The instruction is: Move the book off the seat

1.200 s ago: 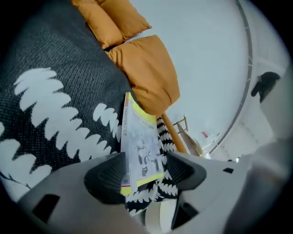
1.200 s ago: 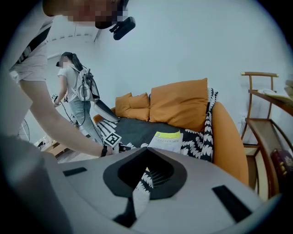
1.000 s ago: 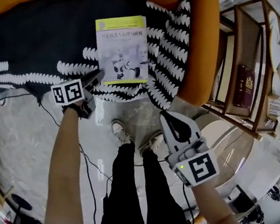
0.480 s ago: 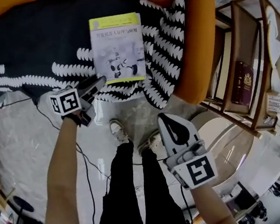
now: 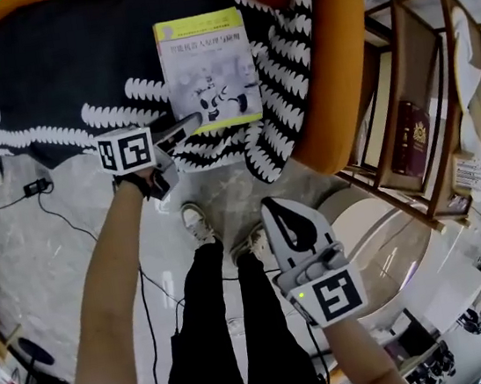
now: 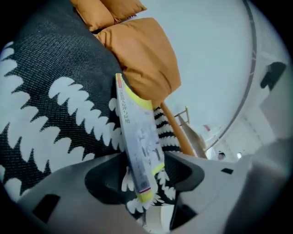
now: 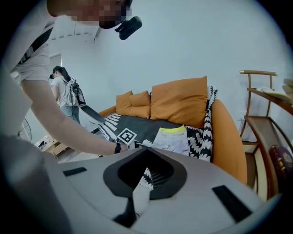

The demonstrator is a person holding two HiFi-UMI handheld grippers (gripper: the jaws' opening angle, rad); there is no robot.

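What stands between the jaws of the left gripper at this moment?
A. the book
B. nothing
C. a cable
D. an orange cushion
A: in the left gripper view, the book stands edge-on between the two jaws of the left gripper, one jaw on each side of it.

Orange sofa (image 5: 345, 83), seat draped with a black throw (image 5: 47, 81) of white leaf pattern. On the throw, a yellow-edged book (image 5: 206, 72), near corner pinched between the fingers (image 5: 179, 133) of the left gripper (image 5: 195, 120). Beyond the fingers, orange cushions (image 6: 142, 59) leaning at the backrest.
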